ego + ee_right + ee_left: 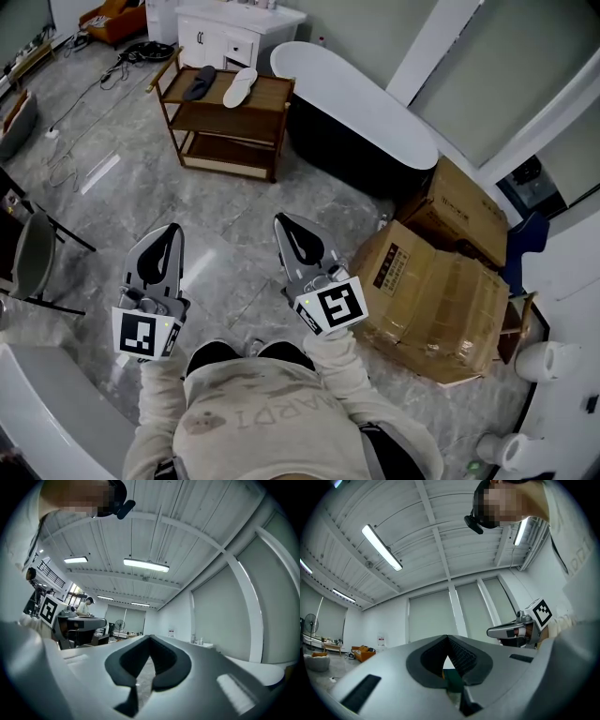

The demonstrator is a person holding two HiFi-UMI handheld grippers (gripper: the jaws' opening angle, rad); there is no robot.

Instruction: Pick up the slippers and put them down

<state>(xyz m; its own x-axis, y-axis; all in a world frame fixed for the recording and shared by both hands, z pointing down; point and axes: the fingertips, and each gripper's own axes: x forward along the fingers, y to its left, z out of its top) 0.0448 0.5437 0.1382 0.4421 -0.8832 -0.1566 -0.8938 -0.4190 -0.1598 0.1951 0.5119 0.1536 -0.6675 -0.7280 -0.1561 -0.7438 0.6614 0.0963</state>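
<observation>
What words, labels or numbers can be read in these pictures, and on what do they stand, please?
Nothing reads clearly.
Cardboard box: dark print, too small to read.
Sweater: pale letters, upside down, too faint to read.
Marker cubes: square patterns only, no words.

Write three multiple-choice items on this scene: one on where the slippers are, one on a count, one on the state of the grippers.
1. Where do the dark slipper and the white slipper lie?
A. On the floor
B. On top of the wooden rack
C. In the bathtub

2. How many slippers are in view?
A. One
B. Two
C. Four

3. How are the left gripper and the right gripper?
A. Both shut, holding nothing
B. Both wide open
C. Each shut on a slipper

Answers:
1. B, since both lie side by side on the rack's top shelf.
2. B, since only one dark and one white slipper show.
3. A, since each gripper view shows jaws together with nothing between them.
</observation>
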